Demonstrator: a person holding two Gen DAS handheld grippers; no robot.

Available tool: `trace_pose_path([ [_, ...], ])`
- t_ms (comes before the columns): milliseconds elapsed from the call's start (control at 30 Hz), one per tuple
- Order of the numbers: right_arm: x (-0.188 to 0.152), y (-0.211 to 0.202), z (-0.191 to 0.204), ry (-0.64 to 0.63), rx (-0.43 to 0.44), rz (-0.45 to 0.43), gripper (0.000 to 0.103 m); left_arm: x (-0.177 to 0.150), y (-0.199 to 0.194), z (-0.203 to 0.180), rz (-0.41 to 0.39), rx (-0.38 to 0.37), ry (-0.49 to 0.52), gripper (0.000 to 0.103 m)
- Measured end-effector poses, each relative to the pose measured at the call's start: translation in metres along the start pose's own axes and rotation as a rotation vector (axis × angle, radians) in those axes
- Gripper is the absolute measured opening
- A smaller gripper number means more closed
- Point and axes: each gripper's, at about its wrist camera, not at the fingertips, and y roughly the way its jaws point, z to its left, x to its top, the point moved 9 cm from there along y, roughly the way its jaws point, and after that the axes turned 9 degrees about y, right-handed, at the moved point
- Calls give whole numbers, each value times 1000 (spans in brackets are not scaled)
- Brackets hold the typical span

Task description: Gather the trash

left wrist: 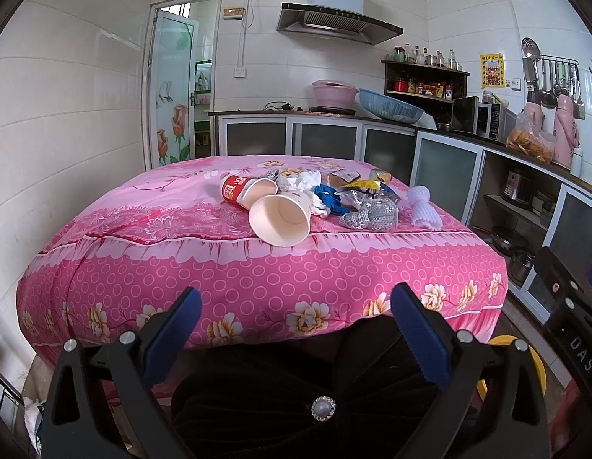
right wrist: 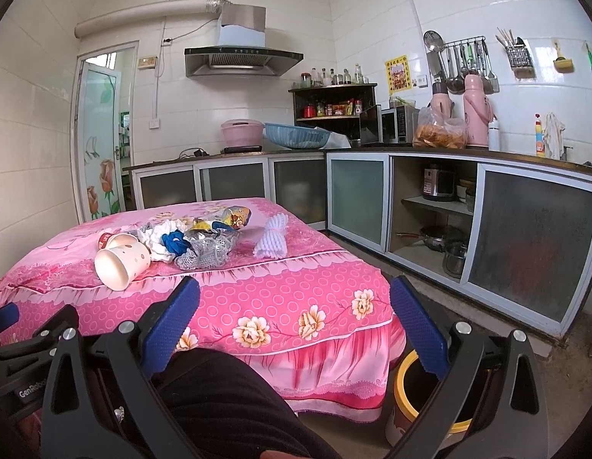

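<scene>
Both tongs were wide open and held nothing. The left gripper (left wrist: 296, 329) hung low in front of the table's near edge, over the person's dark lap. The right gripper (right wrist: 296, 325) hung just as low near the table's right corner, above a yellow-rimmed bin (right wrist: 405, 367) on the floor — likely where the trash should go.

The trash sat in one heap on the pink flowered cloth (left wrist: 257, 287) covering the table, toward the middle and well away from both tongs. Nearest the front edge lay a white paper cup (left wrist: 280, 218) on its side, its mouth facing the tongs. Touching it from behind lay a red cup (left wrist: 238, 189), also tipped over. To their right were crumpled white paper (left wrist: 300, 181), a blue rag-like scrap (left wrist: 328, 199), a shiny silver wrapper (left wrist: 370, 216) and a yellow packet (left wrist: 359, 183). A white foam net (left wrist: 424, 210) lay off by itself near the right edge.

All of it looked very light. The cups would squash if pinched hard — better to take the white one by its rim. The wrappers looked slippery and crinkly; a pinch on a bunched-up fold should hold. The foam net looked soft and easy to grab in the middle.
</scene>
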Motion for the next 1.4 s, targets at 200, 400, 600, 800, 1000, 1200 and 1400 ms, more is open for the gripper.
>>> trace_pose_path([
  [200,1,0,0,-1,-1,2,95,0,0,0,0,0,0,95],
  [400,1,0,0,-2,-1,4,95,0,0,0,1,0,-1,95],
  [600,0,1,0,-1,-2,6,95,0,0,0,1,0,-1,95],
  [800,1,1,0,-2,-1,7,95,0,-2,-3,1,-1,0,95],
  [1000,1,1,0,-2,-1,8,95,0,-2,-3,3,-1,-1,95],
  [1200,3,0,0,-2,-2,9,95,0,-2,-3,3,-1,0,95],
  [1400,-7,5,-4,0,-4,11,95,0,-2,-3,4,1,1,95],
])
